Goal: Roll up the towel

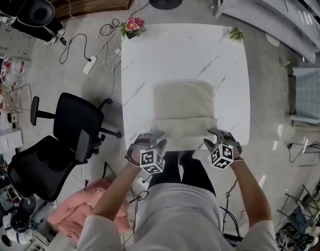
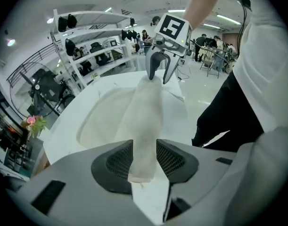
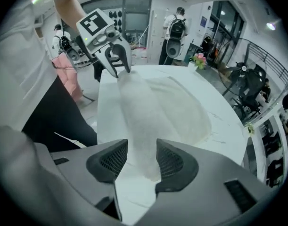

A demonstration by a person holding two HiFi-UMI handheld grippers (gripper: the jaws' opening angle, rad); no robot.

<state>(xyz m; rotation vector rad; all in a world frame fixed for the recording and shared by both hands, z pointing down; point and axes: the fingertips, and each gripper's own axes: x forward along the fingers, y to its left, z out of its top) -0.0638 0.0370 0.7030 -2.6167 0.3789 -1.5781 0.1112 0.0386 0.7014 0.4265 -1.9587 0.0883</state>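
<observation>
A cream towel (image 1: 183, 109) lies on the white marble table (image 1: 149, 51), and its near edge is lifted and folded back over itself. My left gripper (image 1: 158, 138) holds that edge's left end. In the left gripper view the towel (image 2: 144, 117) runs as a raised band from my left gripper (image 2: 144, 159), whose pads are pressed on the cloth, across to the right gripper (image 2: 159, 76). My right gripper (image 1: 214, 136) holds the right end. The right gripper view has the towel (image 3: 158, 112) filling the gap of my right gripper (image 3: 142, 161), with the left gripper (image 3: 118, 67) at the band's far end.
A pot of pink flowers (image 1: 132, 26) and a small plant (image 1: 235, 34) stand on the table's far corners. Two black office chairs (image 1: 70, 124) and a pink garment (image 1: 78, 210) are on the floor to the left. A power strip (image 1: 89, 65) with cables lies beyond them.
</observation>
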